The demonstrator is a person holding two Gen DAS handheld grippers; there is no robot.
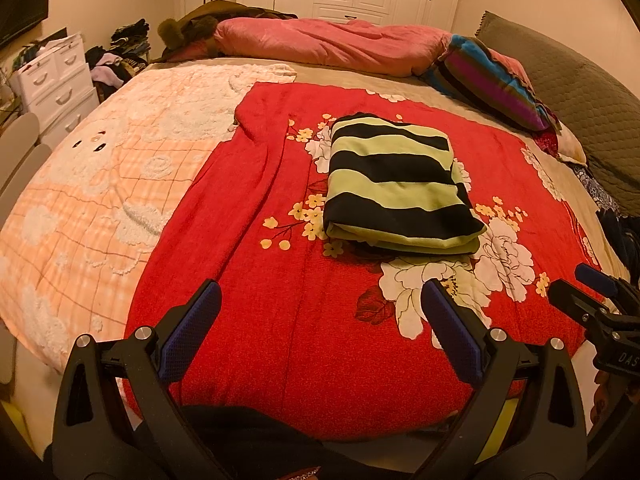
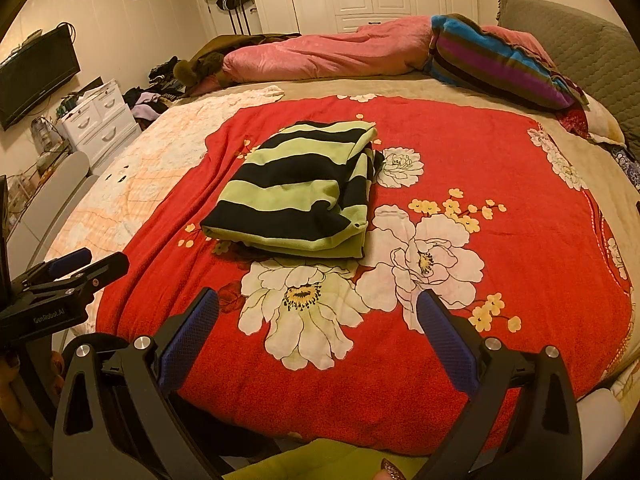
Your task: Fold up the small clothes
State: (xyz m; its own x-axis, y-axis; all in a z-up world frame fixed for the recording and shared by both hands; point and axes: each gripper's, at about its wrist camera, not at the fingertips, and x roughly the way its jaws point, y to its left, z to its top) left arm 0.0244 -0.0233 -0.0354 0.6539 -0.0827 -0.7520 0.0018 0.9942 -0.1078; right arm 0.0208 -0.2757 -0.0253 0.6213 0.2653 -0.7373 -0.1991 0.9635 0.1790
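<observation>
The striped garment [image 1: 396, 184] lies folded on the red floral blanket [image 1: 280, 320]. Both tools, left tool [image 1: 320, 308] and right tool [image 2: 318, 316], hover spread apart, empty; tidy its loose right edge gently.

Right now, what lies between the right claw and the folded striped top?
Only the red flowered blanket: the right wrist view shows its white flowers between the open right claw and the striped top.

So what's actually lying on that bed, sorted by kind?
Folded striped garment: 1
Red flowered blanket: 1
Peach checked blanket: 1
Pink quilt: 1
Striped pillow: 1
Total: 5
</observation>
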